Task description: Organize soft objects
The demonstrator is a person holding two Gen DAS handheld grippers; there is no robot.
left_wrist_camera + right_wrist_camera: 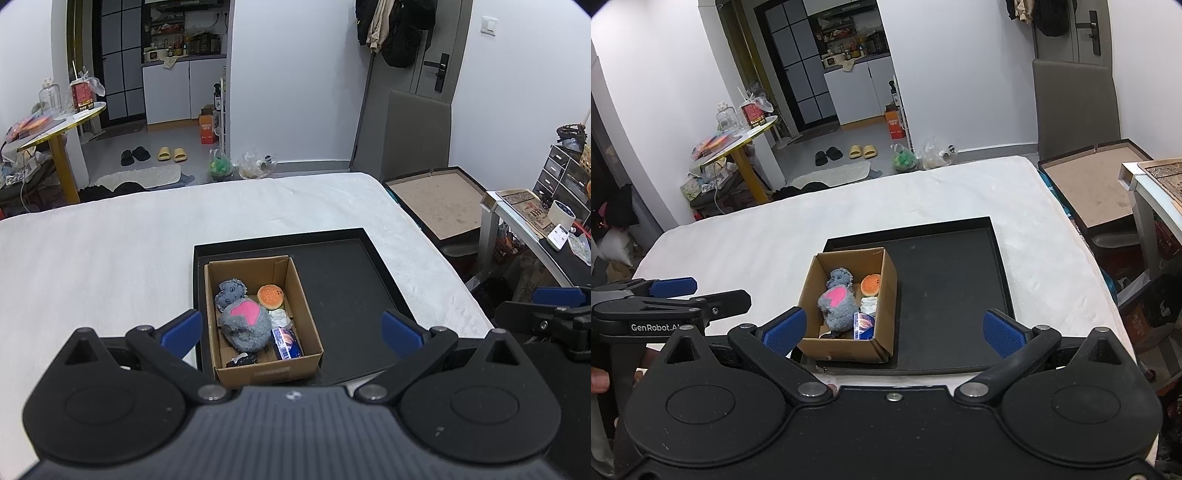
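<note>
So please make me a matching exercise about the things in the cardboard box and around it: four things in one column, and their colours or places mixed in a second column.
Things:
1. plush toy
2. burger toy
3. cardboard box
4. tray

Descriptions:
A. black, lying on the white bed
B. grey with a pink patch
C. brown, standing in the left part of the tray
D. orange and round, at the far side inside the box

Pairs: 1-B, 2-D, 3-C, 4-A
</note>
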